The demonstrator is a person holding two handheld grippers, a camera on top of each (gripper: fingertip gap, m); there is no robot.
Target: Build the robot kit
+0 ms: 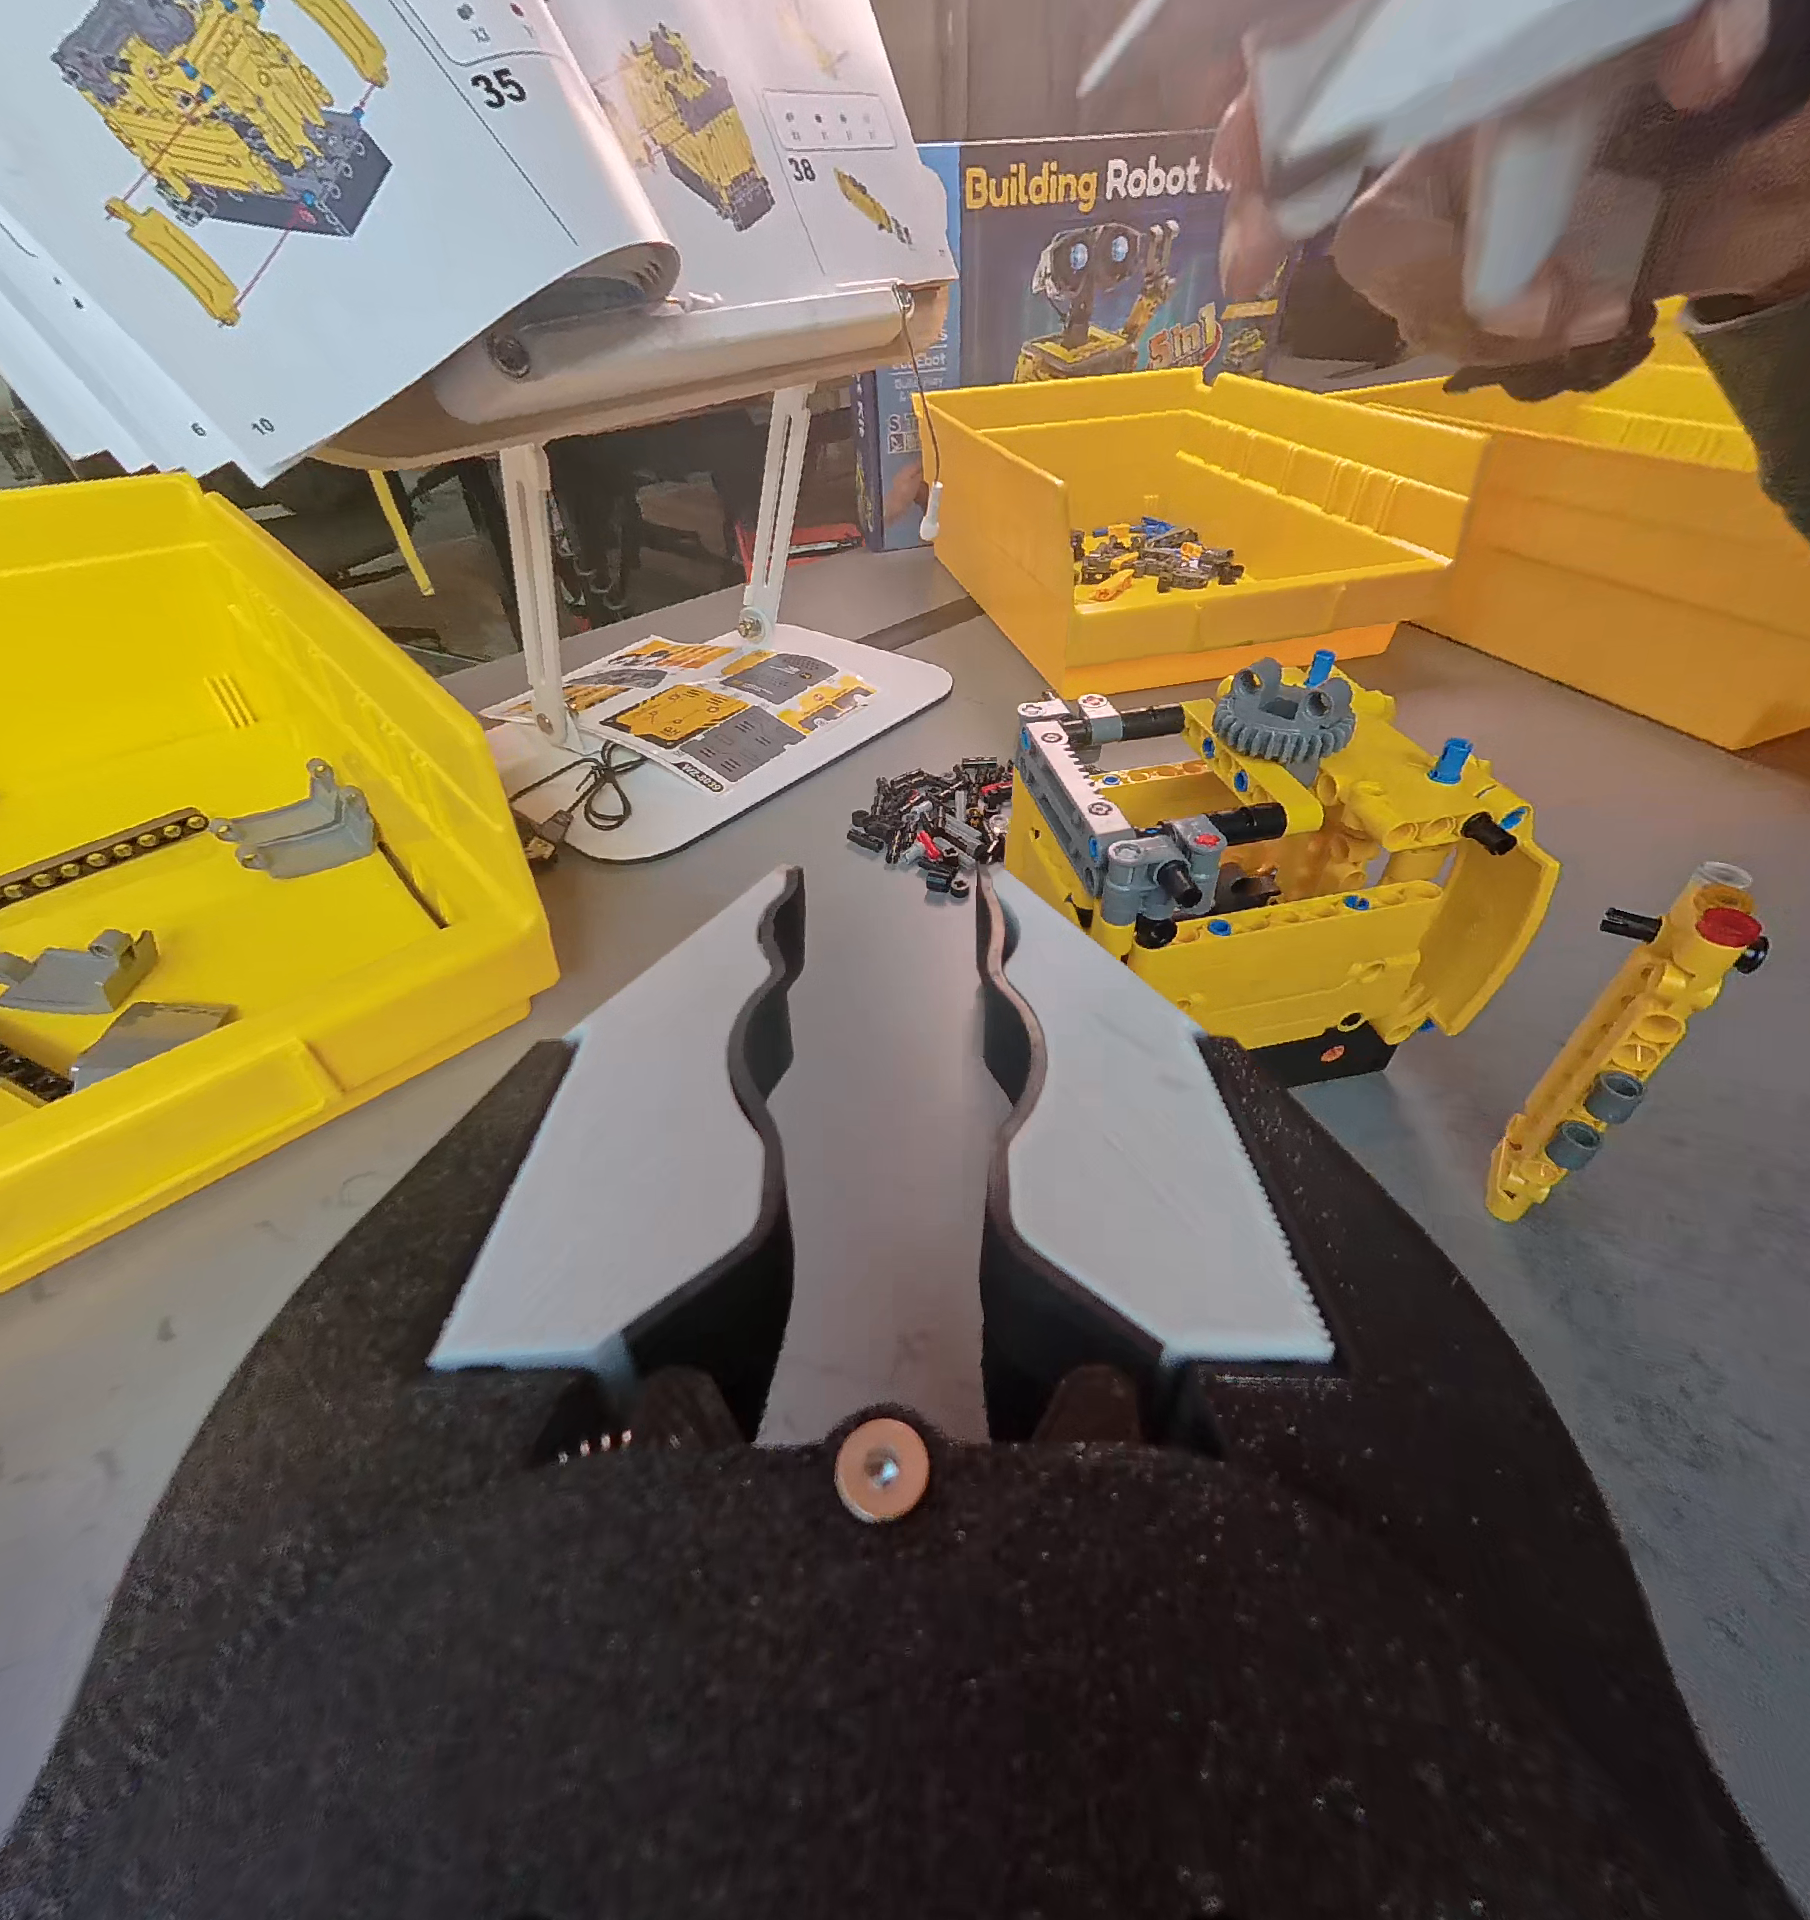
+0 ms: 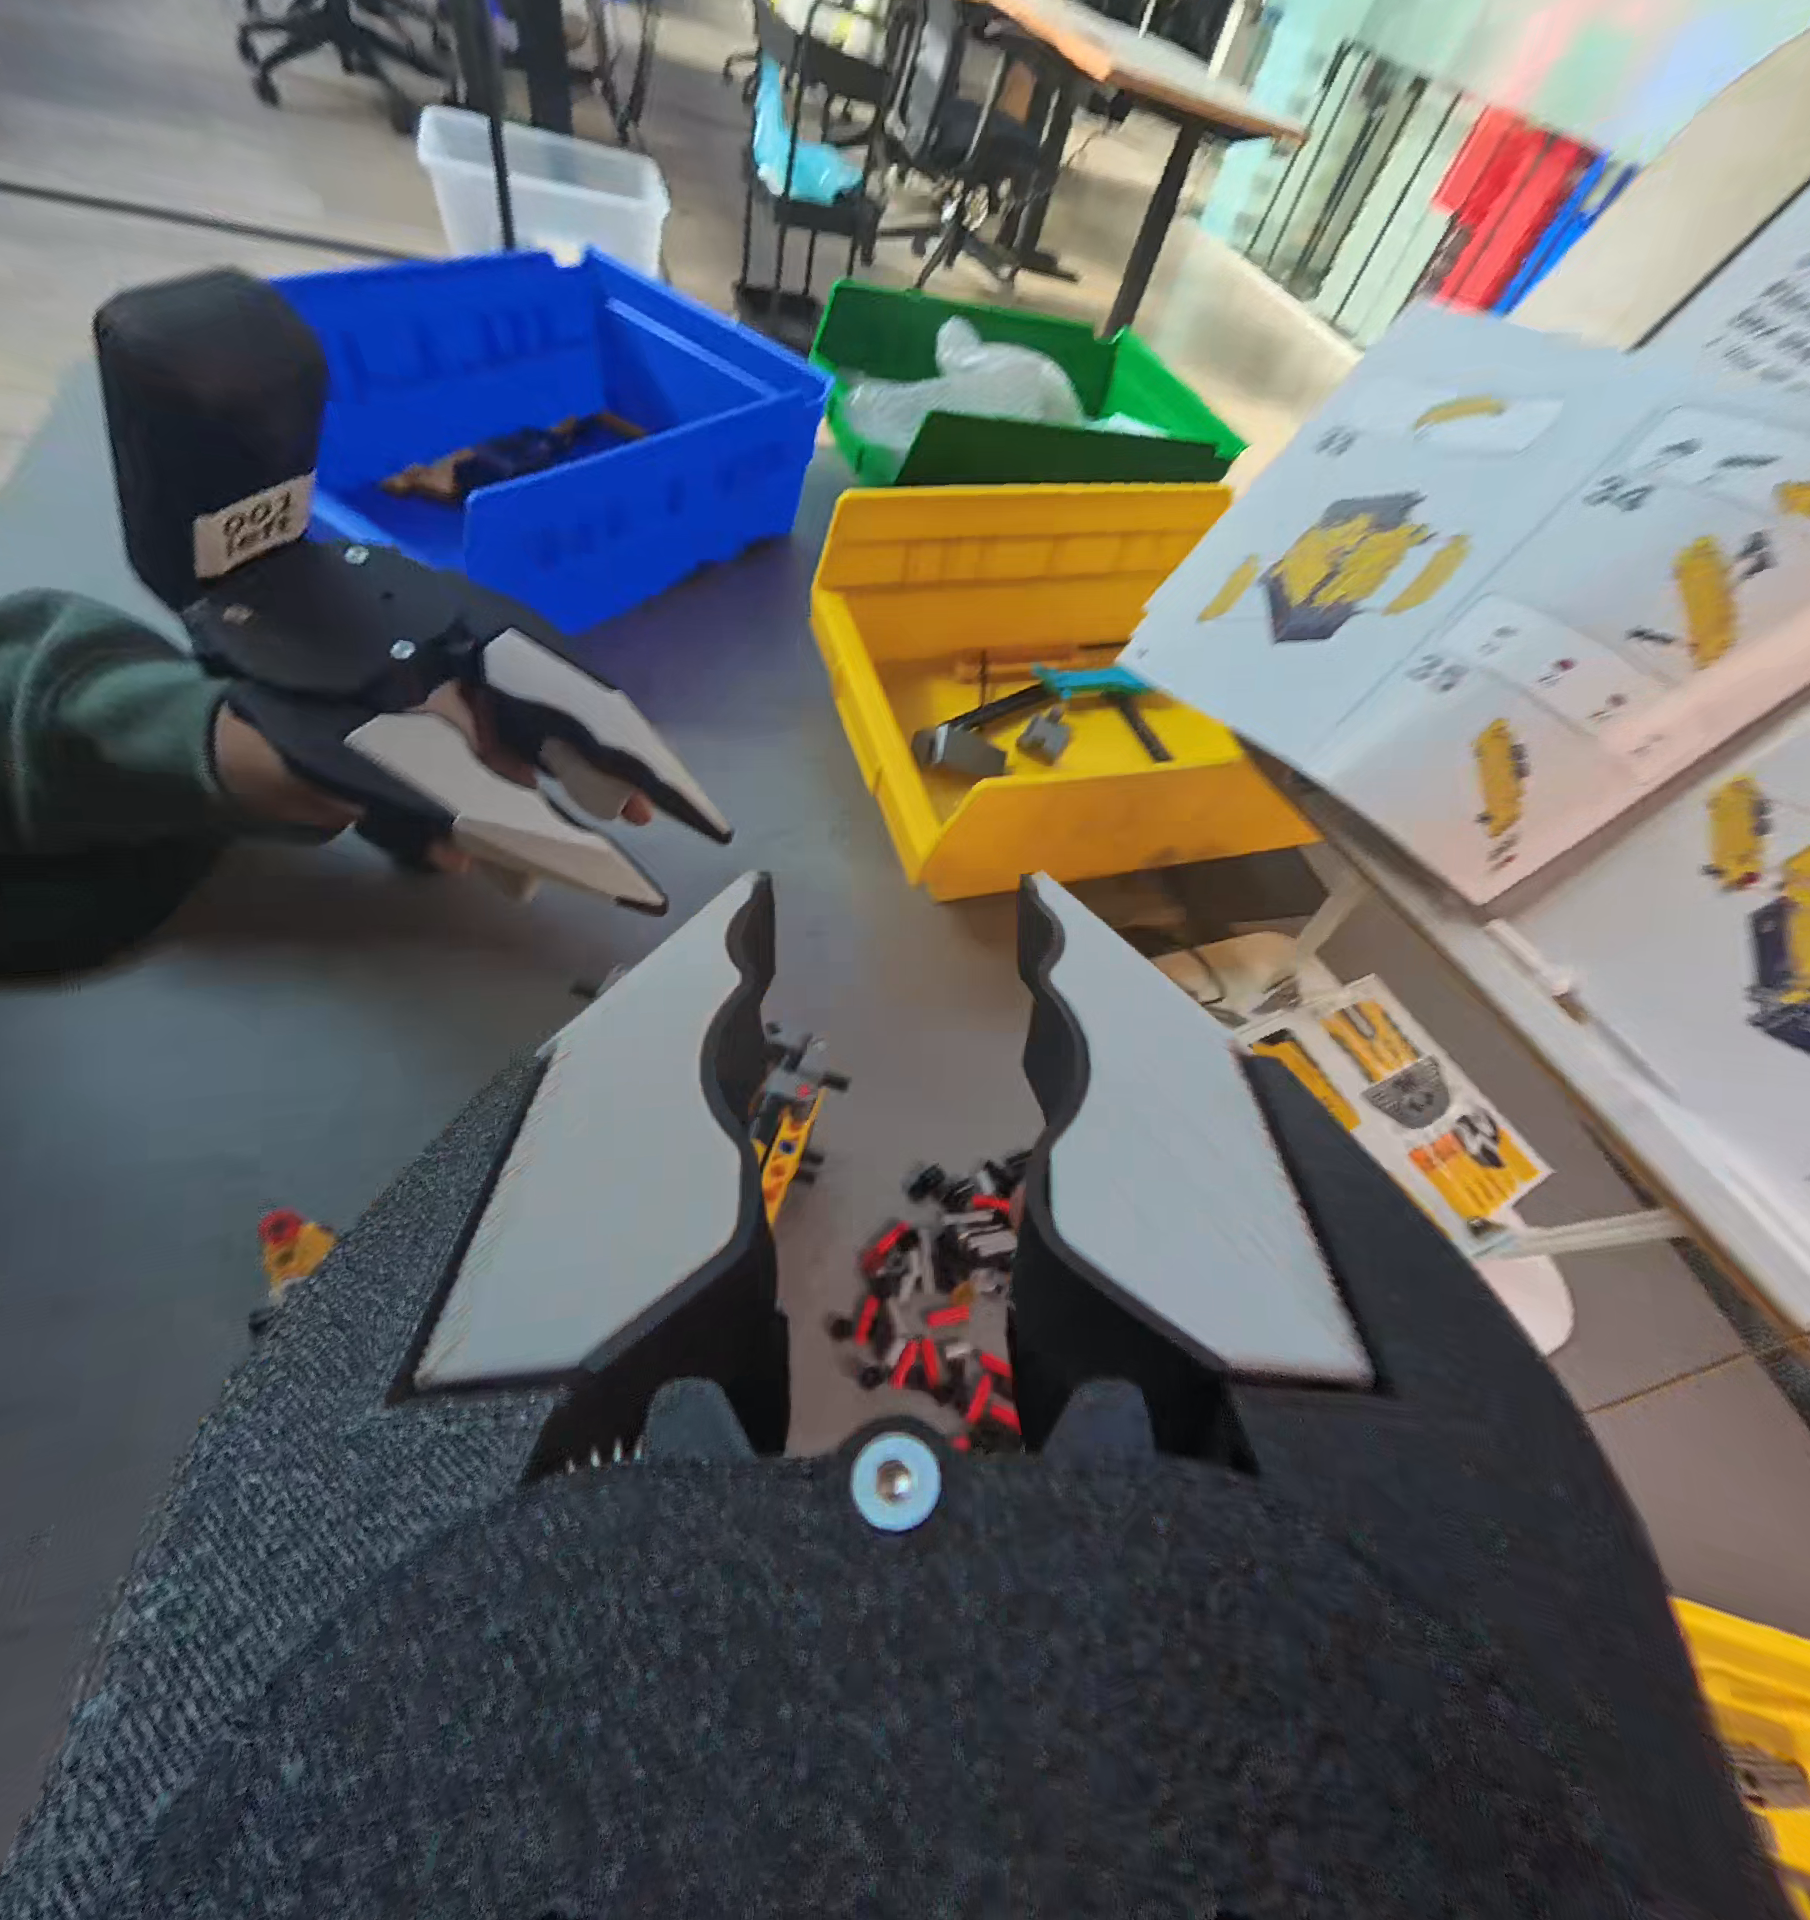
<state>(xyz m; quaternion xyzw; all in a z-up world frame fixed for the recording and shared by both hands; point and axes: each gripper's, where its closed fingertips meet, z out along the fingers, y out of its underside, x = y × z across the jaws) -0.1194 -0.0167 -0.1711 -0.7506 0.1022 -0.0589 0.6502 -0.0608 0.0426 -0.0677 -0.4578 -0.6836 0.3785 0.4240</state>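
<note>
Yellow model: the half-built brick model [image 1: 1285, 883] stands on the grey table [image 1: 1659, 1403], just right of the left gripper's tips, touched by neither gripper.
Left gripper: the left gripper [image 1: 890, 883] is released, its fingers parted over bare table, holding nothing.
Right gripper: the right gripper [image 2: 896, 894] is spread wider and also empty; it hangs above the pile of small pins [image 2: 948, 1288].
Risk, pins: the pins are tiny and loose, so in my judgement a low sweep of either gripper could scatter them across the table.
Risk, model: the model sits close beside the left fingertips; a sideways nudge could shove it or knock off its grey gear [image 1: 1280, 717].
Risk, booklet: the open instruction booklet [image 2: 1503, 582] on its white stand [image 1: 662, 665] overhangs the work area, and a raised gripper could catch a page.
Risk, blur: the right view is smeared, which suggests quick motion.
Count, grippers: 2.
Count, yellow bins: 3 in the left view, the left bin [image 1: 205, 831] among them.
Count, other bins: 1 blue bin [image 2: 568, 436], 1 green bin [image 2: 1026, 395].
Count, loose yellow beam: 1 beam assembly [image 1: 1618, 1049].
Count, pins: too many to tell.
</note>
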